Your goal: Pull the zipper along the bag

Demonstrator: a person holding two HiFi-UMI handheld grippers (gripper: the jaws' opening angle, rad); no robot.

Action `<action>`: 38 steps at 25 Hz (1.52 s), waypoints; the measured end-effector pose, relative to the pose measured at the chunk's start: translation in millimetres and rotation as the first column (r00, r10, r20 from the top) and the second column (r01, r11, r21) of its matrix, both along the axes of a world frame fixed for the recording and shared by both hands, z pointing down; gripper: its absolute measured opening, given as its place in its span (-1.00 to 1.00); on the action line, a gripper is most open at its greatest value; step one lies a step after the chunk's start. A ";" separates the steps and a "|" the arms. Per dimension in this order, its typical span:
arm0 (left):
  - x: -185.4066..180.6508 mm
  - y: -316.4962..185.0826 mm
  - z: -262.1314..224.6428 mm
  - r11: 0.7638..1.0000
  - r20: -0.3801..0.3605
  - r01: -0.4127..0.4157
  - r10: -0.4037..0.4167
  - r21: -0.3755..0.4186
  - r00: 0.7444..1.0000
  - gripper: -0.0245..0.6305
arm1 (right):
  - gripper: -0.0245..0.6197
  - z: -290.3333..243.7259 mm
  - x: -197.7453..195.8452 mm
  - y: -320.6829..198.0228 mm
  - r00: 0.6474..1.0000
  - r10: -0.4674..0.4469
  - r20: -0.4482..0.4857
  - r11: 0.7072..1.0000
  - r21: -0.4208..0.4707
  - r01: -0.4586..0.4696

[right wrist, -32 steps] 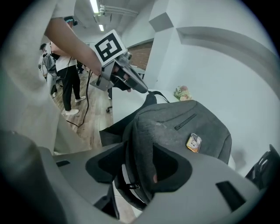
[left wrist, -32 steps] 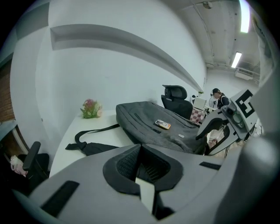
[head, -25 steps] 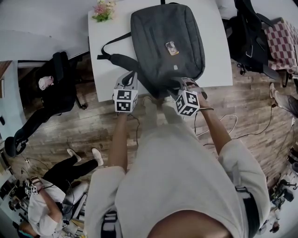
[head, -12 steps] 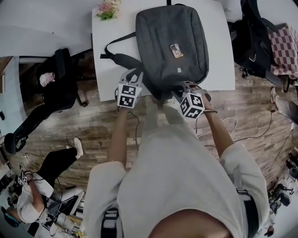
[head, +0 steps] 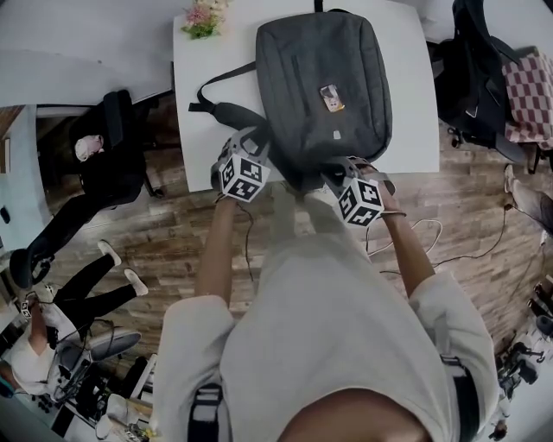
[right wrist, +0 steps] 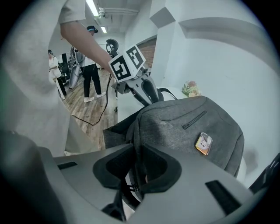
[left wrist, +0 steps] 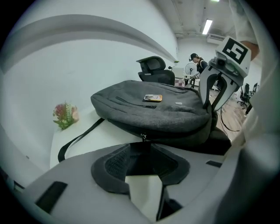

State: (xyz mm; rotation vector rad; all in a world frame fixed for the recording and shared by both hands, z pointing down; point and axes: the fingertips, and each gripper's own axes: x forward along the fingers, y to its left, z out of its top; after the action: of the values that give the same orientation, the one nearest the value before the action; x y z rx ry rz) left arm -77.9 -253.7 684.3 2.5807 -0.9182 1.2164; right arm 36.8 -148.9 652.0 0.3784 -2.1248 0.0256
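A grey bag (head: 321, 86) lies flat on a white table (head: 194, 112), and its near end reaches the front edge of the table, where the person stands. A black strap (head: 220, 86) goes out from the left side of the bag over the table top. A small card (head: 329, 97) is fixed on the upper face of the bag. A little bunch of flowers (head: 200, 17) stands at the far left corner of the table.

The left gripper (left wrist: 142, 157) is at the near left corner of the bag. Its jaws have just been opening and now stand wide. Between the pads only the white table top shows. The zipper pull (left wrist: 142, 136) hangs on the side seam of the bag, just in front of the gap, and the pads do not press on it.

The right gripper (right wrist: 139, 168) is at the near right corner of the bag. Its jaws have just been closing and now stand narrow, with a fold of the bag's grey cloth pinched between the pads.
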 end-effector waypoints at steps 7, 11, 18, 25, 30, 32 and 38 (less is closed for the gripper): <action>13.6 -12.1 11.9 0.995 0.123 -0.059 0.048 0.084 0.991 -0.46 | -0.68 -0.3 -0.2 0.5 1.000 0.009 0.001 1.000 -0.004 -0.009; 16.3 -17.5 12.9 0.994 0.132 -0.048 0.035 0.097 0.991 -0.49 | -0.68 -0.5 -0.5 0.8 1.000 0.010 0.003 1.000 -0.008 -0.010; 20.3 -10.6 13.0 0.994 0.140 -0.058 0.045 0.093 0.989 -0.82 | -0.68 1.7 -0.3 0.4 1.000 0.015 -0.002 1.000 -0.011 -0.015; 15.4 -5.4 10.4 0.995 0.178 -0.052 0.037 0.082 0.983 -0.83 | -0.71 3.3 -1.4 -0.1 0.999 0.035 -0.027 0.999 0.010 -0.034; 20.3 12.7 8.4 0.997 0.186 -0.044 0.032 0.063 0.982 -0.84 | -0.72 3.4 -0.9 -1.2 0.998 0.057 -0.040 0.998 0.010 -0.057; 20.2 20.7 7.9 0.998 0.181 -0.030 0.020 0.056 0.983 -0.83 | -0.72 4.3 -2.3 -1.7 0.997 0.069 -0.039 0.998 0.005 -0.069; 17.5 42.6 0.9 0.999 0.176 0.019 -0.026 0.041 0.984 -0.83 | -0.73 4.1 -15.6 -2.4 0.996 0.083 -0.018 0.997 -0.003 -0.083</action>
State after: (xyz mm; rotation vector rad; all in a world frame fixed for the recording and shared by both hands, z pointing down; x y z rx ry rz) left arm -60.4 -211.1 685.2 2.5156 -1.0104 1.4538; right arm 21.1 -151.3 656.1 0.4628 -2.0906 0.0744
